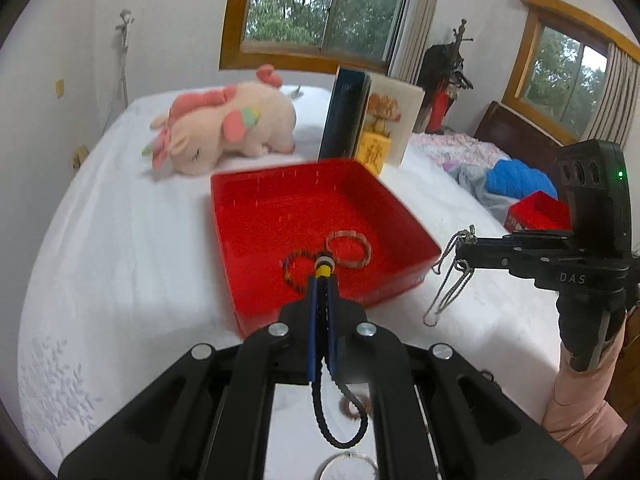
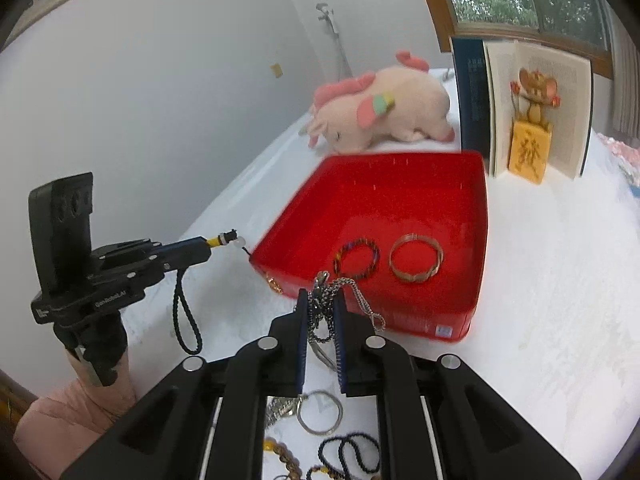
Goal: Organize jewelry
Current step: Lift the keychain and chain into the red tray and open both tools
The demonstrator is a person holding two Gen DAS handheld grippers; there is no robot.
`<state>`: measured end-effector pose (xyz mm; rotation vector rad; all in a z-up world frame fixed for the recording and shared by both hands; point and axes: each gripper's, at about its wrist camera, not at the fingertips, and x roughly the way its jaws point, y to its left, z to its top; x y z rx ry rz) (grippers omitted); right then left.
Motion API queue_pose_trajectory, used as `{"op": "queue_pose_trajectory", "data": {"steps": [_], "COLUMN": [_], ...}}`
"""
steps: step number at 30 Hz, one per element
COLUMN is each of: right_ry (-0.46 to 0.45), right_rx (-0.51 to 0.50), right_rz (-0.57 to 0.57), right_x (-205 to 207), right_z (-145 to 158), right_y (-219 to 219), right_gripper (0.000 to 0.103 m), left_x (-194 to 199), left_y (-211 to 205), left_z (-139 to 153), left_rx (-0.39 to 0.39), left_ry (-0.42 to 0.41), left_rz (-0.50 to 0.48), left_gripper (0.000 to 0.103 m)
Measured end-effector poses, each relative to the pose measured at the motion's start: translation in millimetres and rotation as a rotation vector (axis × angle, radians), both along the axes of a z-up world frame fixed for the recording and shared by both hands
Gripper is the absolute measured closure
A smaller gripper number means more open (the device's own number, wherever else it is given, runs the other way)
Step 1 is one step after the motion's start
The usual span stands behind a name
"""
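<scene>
In the left wrist view, the left gripper (image 1: 322,280) reaches up from the bottom centre of the frame, its blue-padded fingers pressed together on a black cord strap (image 1: 340,412) with a yellow, white and black beaded end poking out past the tips; the cord's loop hangs down behind the fingers toward the bottom of the frame. Just beyond the tips sits a red tray (image 1: 256,216) on the white bed (image 1: 120,248), and inside it, near its lower edge, lie a dark multicoloured bead bracelet (image 1: 290,266) and, just to its right, a pale metal bangle (image 1: 348,249). At the right of the frame the right gripper (image 1: 460,254) is closed on a silver chain (image 1: 446,284) that dangles in long loops beside the tray's right corner. A pink plush toy (image 1: 228,128) and an open book (image 1: 372,120) stand behind the tray. In the right wrist view, the right gripper (image 2: 322,304) rises from the bottom centre, clamped on the bunched silver chain (image 2: 326,300), which spills over the tray's (image 2: 400,188) near rim. Past the fingertips, inside the tray, the bead bracelet (image 2: 357,259) lies left of the bangle (image 2: 416,258), close but apart. At the left of the frame the left gripper (image 2: 212,245) holds the cord strap (image 2: 186,320), its beaded end pointing at the tray's left corner. More rings and beads lie on the bed at the bottom of the frame.
</scene>
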<state>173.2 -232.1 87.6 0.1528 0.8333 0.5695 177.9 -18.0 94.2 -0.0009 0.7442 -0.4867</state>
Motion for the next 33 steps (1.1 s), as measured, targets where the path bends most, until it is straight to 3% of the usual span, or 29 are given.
{"op": "queue_pose_trajectory", "data": {"steps": [6, 11, 24, 33], "right_ry": [-0.043, -0.051, 0.086, 0.129], "right_rx": [0.012, -0.005, -0.103, -0.173], "right_rz": [-0.023, -0.062, -0.150, -0.186], "right_x": [23, 52, 147, 181], "right_z": [28, 32, -31, -61], "right_y": [-3, -4, -5, -3], "right_gripper": [0.092, 0.092, 0.091, 0.091], "left_x": [23, 47, 135, 177], "left_y": [-13, -21, -31, -40], "left_z": [25, 28, -27, -52], "left_rx": [-0.021, -0.034, 0.027, 0.052], "left_ry": [-0.057, -0.073, 0.084, 0.147], "left_rz": [0.005, 0.026, 0.100, 0.121], "left_gripper": [0.100, 0.100, 0.100, 0.100]}}
